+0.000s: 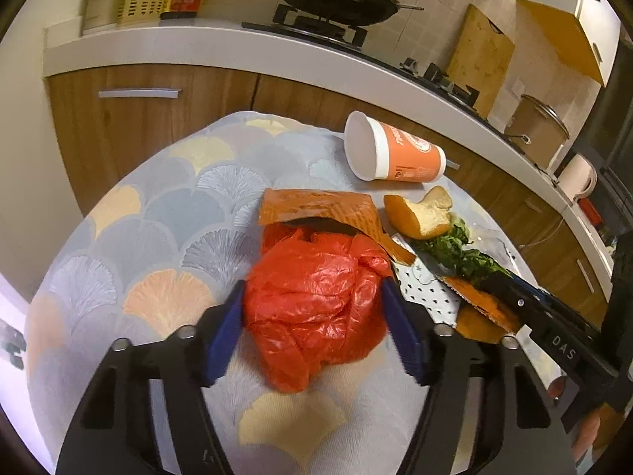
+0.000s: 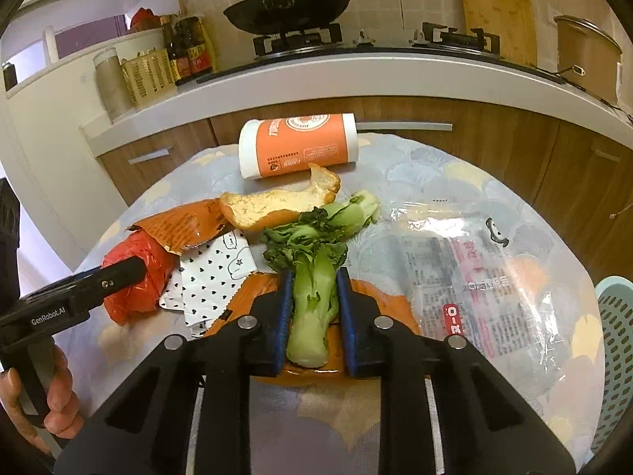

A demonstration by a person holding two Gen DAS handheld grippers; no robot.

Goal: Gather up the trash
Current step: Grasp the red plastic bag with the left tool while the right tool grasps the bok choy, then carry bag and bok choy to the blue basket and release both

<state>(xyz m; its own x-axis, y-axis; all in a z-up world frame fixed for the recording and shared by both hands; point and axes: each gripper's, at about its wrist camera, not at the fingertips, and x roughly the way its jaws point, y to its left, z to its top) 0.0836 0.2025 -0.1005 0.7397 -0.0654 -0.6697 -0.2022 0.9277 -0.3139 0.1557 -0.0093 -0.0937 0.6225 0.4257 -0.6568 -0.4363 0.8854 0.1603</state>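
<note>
A crumpled red plastic bag point(image 1: 312, 301) lies on the patterned tablecloth point(image 1: 158, 213). My left gripper point(image 1: 312, 289) is shut on it, a blue pad against each side. In the right wrist view my right gripper point(image 2: 314, 277) is shut on the pale stalk of a bok choy point(image 2: 312, 301), whose leaves point away from me. Beside it lie a piece of bread point(image 2: 277, 206), an orange paper wrapper point(image 2: 186, 225), a white dotted wrapper point(image 2: 213, 277) and an orange paper cup point(image 2: 300, 146) on its side.
A clear printed plastic bag point(image 2: 474, 261) is spread on the right of the table. A teal perforated basket point(image 2: 617, 356) stands at the right edge. Behind the table runs a kitchen counter point(image 2: 356, 75) with a wok point(image 2: 289, 8), bottles and a pot.
</note>
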